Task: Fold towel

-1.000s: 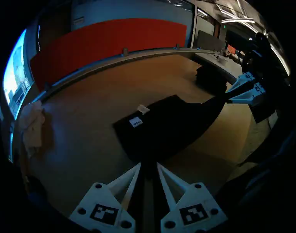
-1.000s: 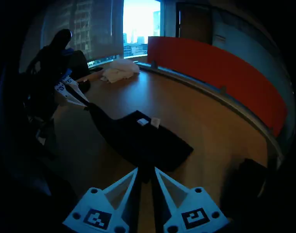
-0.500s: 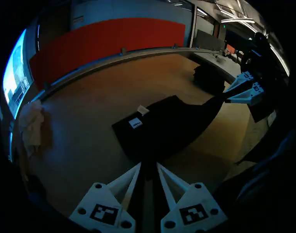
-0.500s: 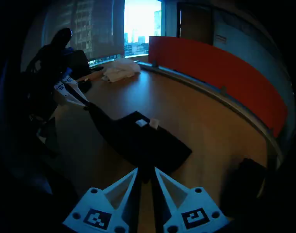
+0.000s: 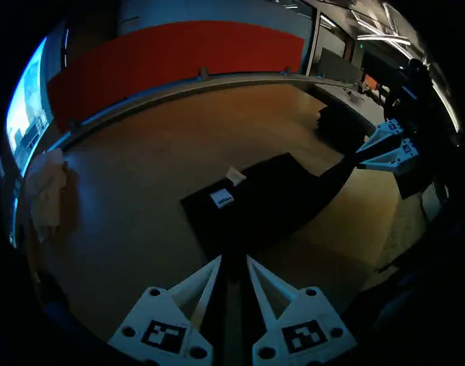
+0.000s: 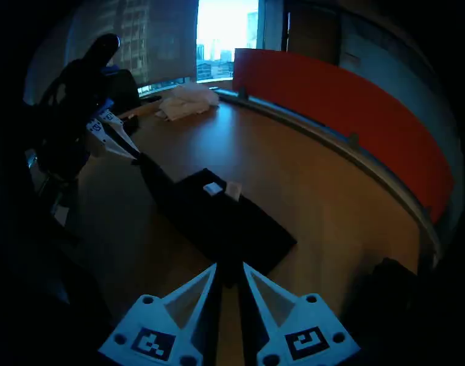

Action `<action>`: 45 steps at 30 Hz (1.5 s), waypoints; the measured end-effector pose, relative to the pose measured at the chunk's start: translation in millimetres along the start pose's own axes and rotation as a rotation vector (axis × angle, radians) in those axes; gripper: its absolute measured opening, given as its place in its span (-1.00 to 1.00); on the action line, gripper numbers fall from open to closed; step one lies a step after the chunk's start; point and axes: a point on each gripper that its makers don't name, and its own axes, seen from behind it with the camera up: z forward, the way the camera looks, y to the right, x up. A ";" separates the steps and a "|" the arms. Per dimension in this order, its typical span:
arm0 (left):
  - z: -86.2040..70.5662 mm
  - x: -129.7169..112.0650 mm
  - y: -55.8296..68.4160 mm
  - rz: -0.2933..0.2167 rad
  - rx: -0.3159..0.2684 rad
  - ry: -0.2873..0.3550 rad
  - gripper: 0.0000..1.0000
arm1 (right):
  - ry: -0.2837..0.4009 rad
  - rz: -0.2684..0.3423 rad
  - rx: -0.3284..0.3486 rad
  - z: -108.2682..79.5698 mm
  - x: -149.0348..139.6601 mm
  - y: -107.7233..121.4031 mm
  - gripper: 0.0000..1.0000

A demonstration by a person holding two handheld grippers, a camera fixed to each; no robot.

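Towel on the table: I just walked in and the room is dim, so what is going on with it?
A person holds a gripper in each hand and is folding a dark towel on the wooden table. The left gripper and the right gripper each have their jaws closed on a corner, raised off the table. The rest of the towel lies flat, its white tags facing up. A pale cloth heap sits by the window.

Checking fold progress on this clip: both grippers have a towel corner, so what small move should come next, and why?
Probably carry both held corners forward over the towel toward its far edge near the white tags. The left gripper and right gripper each pinch a near corner raised off the table, while the rest lies flat.
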 end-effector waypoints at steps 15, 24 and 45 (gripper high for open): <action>46.1 8.1 -22.6 -0.041 0.006 -0.046 -0.76 | -0.050 0.012 -0.002 38.1 -3.8 31.9 -0.69; 63.2 1.8 -26.4 -0.041 0.004 -0.068 -0.73 | -0.076 0.025 -0.005 51.0 -13.8 37.0 -0.69; 113.1 -7.6 -51.8 -0.002 0.071 -0.101 -0.26 | -0.137 0.094 -0.050 91.5 -40.8 60.0 -0.52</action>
